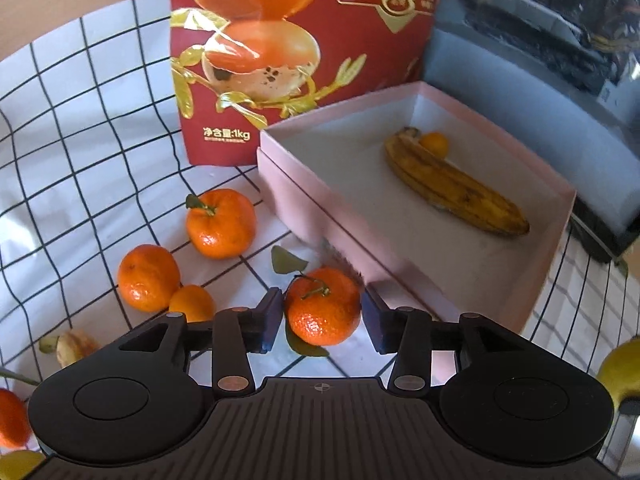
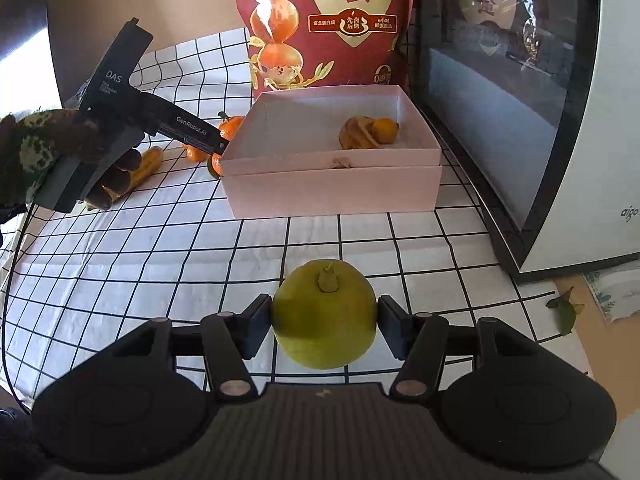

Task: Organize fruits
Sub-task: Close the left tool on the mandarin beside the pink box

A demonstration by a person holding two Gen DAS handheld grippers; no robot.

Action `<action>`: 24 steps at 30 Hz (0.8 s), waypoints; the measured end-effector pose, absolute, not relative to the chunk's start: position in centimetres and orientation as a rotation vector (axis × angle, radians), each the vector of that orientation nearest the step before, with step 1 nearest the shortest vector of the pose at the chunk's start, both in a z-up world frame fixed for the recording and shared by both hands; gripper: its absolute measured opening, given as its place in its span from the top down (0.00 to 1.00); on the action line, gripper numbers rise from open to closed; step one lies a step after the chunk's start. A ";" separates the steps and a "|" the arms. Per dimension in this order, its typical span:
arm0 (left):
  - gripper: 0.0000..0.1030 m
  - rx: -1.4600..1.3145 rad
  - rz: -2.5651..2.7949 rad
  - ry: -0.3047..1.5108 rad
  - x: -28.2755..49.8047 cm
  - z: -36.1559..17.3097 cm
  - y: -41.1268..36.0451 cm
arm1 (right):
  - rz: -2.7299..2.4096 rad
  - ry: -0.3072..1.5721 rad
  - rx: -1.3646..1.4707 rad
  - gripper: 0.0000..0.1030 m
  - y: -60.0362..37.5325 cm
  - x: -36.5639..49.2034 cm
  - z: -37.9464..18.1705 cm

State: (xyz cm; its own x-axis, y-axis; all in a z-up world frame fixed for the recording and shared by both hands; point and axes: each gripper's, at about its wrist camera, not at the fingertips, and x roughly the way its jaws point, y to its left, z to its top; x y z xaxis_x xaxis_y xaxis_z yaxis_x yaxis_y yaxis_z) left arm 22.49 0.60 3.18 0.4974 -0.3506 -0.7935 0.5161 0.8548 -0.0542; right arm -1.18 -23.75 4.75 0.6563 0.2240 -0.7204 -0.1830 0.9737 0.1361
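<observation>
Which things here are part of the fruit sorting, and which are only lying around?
Part of the job:
- pink box
- banana and small orange inside it
- stemmed mandarin between the left claw fingers
- green fruit held by the right claw
- loose mandarins on the cloth

Only lying around:
- red snack bag
- checked cloth
- white appliance
- fallen leaf

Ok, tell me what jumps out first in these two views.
The red snack bag stands tall behind the open pink box, which holds a browned banana and a small orange. The right gripper clamps a green fruit; the left gripper straddles a tangerine beside the box.
</observation>
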 end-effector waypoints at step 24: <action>0.82 0.250 -0.444 0.700 20.2 9.5 0.5 | 0.248 0.753 0.072 0.44 -23.8 -0.8 5.9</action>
